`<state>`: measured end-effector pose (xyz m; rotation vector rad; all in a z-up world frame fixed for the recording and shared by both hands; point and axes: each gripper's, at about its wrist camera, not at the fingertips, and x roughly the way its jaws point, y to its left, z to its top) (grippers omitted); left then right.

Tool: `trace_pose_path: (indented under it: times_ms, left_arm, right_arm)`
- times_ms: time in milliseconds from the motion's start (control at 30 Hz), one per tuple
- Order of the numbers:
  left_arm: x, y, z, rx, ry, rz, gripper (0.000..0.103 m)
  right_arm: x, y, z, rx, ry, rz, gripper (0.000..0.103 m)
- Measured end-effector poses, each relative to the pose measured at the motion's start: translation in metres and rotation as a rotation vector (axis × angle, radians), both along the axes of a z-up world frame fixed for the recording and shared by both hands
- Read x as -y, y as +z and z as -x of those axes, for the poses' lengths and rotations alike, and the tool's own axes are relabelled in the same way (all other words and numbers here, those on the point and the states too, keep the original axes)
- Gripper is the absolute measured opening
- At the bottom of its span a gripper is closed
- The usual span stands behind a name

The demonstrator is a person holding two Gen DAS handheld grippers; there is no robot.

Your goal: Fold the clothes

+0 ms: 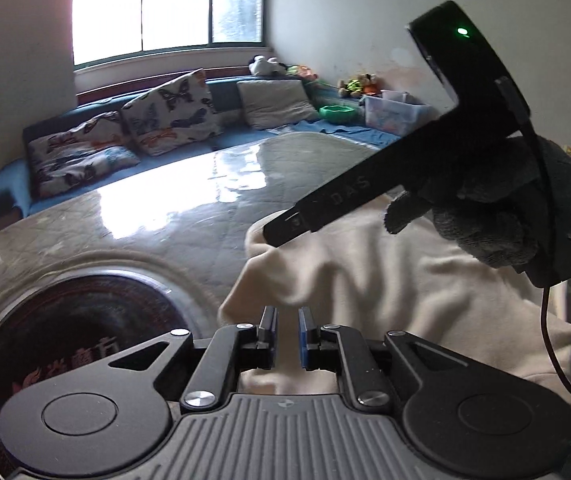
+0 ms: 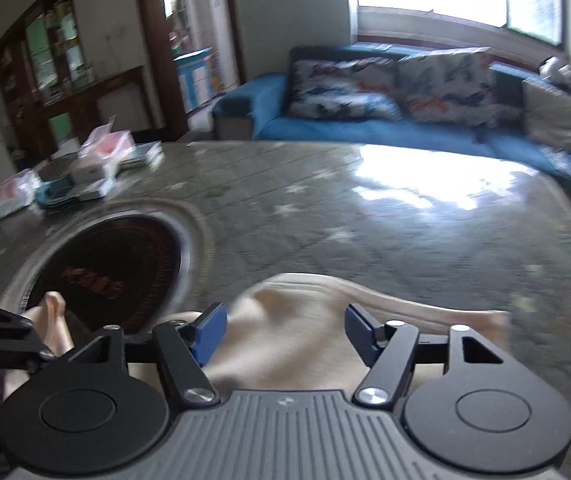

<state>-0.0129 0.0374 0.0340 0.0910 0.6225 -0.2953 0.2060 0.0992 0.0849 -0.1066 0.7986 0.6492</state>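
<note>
Lying crumpled at the table's near edge beside the round burner, the cream garment risks bunching: left gripper stands narrow and empty, right gripper wide, holding nothing

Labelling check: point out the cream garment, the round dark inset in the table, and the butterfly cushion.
cream garment (image 1: 385, 280), left wrist view, middle of cloth
round dark inset (image 2: 117, 276), right wrist view, its centre
butterfly cushion (image 1: 173, 112), left wrist view, front face
</note>
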Motion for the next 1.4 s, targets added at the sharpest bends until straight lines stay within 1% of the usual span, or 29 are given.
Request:
trace_pose_path:
  times_ms: [33, 100, 133, 200, 233, 300, 367, 400, 433, 533, 633, 767, 800, 867, 900, 933, 967, 1000, 1067, 1100, 1167, 1200, 1233, 1300, 1400]
  left_arm:
    - [-0.002, -0.001, 0.0, -0.002, 0.013, -0.003, 0.018]
    - [-0.006, -0.001, 0.001, 0.001, 0.031, -0.012, 0.021]
    - [-0.008, 0.0, 0.002, 0.001, 0.04, -0.016, 0.024]
    - [-0.012, 0.003, 0.001, 0.005, 0.056, -0.012, 0.027]
    - [-0.014, 0.005, 0.001, 0.008, 0.063, -0.009, 0.027]
    - [-0.016, 0.009, -0.001, 0.015, 0.077, -0.002, 0.027]
    - [-0.017, 0.014, -0.004, 0.026, 0.089, 0.01, 0.029]
    - [-0.017, 0.016, -0.004, 0.033, 0.093, 0.018, 0.033]
    - [-0.016, 0.018, -0.005, 0.04, 0.093, 0.025, 0.035]
    - [-0.014, 0.024, -0.011, 0.047, 0.088, 0.047, 0.036]
    - [-0.008, 0.029, -0.022, 0.036, 0.067, 0.082, 0.036]
    - [0.003, 0.028, -0.044, 0.001, 0.055, 0.086, 0.037]
    - [0.006, 0.025, -0.049, -0.004, 0.049, 0.068, 0.042]
    - [0.012, 0.02, -0.058, -0.015, 0.036, 0.031, 0.047]
    - [0.015, 0.015, -0.062, -0.026, 0.014, 0.009, 0.054]
    - [0.019, 0.011, -0.067, -0.042, -0.006, -0.015, 0.055]
    - [0.022, 0.007, -0.071, -0.053, -0.002, -0.047, 0.055]
    - [0.025, 0.002, -0.076, -0.064, 0.007, -0.069, 0.055]
    - [0.023, -0.005, -0.083, -0.094, 0.016, -0.062, 0.055]
    - [0.02, -0.007, -0.085, -0.104, 0.024, -0.045, 0.053]
    - [0.014, -0.01, -0.087, -0.116, 0.043, -0.002, 0.032]
    - [0.012, -0.009, -0.086, -0.117, 0.045, 0.021, 0.018]
    - [0.01, -0.009, -0.085, -0.117, 0.047, 0.042, 0.014]
    - [0.011, -0.004, -0.077, -0.085, 0.042, 0.046, 0.011]
    - [0.024, 0.009, -0.059, -0.012, -0.01, 0.023, 0.01]
  right_arm:
    - [-0.008, -0.002, -0.004, -0.026, 0.011, -0.005, 0.059]
    - [-0.023, -0.01, -0.012, -0.061, 0.015, 0.009, 0.051]
    - [-0.03, -0.014, -0.016, -0.079, 0.017, 0.017, 0.048]
    - [-0.037, -0.02, -0.02, -0.099, 0.002, 0.041, 0.038]
    - [-0.041, -0.022, -0.018, -0.079, -0.003, 0.069, 0.034]
    - [-0.039, -0.022, -0.013, -0.044, 0.004, 0.096, 0.01]
    - [-0.022, -0.015, -0.002, -0.022, -0.014, 0.069, 0.004]
    - [-0.013, -0.011, 0.004, -0.011, -0.023, 0.054, 0.004]
    - [-0.004, -0.008, 0.01, 0.0, -0.033, 0.039, 0.003]
    - [0.027, 0.0, 0.029, 0.016, -0.071, -0.005, 0.001]
    - [0.064, 0.0, 0.051, 0.007, -0.11, -0.052, 0.001]
    - [0.091, -0.01, 0.061, -0.018, -0.161, 0.004, 0.002]
    - [0.096, -0.013, 0.062, -0.028, -0.169, 0.003, 0.004]
    - [0.103, -0.015, 0.063, -0.037, -0.176, -0.004, 0.006]
    - [0.106, -0.016, 0.063, -0.041, -0.18, -0.008, 0.007]
    - [0.108, -0.017, 0.063, -0.044, -0.182, -0.014, 0.007]
    - [0.111, -0.018, 0.064, -0.047, -0.185, -0.02, 0.009]
    - [0.111, -0.018, 0.063, -0.047, -0.188, -0.023, 0.015]
    - [0.113, -0.019, 0.064, -0.044, -0.192, -0.029, 0.024]
    - [0.113, -0.019, 0.064, -0.04, -0.191, -0.037, 0.025]
    - [0.112, -0.018, 0.064, -0.035, -0.189, -0.047, 0.026]
    - [0.112, -0.017, 0.064, -0.033, -0.19, -0.05, 0.026]
    - [0.111, -0.017, 0.063, -0.03, -0.191, -0.053, 0.026]
    - [0.11, -0.015, 0.064, -0.019, -0.192, -0.059, 0.026]
    - [0.108, -0.01, 0.064, 0.001, -0.186, -0.071, 0.026]
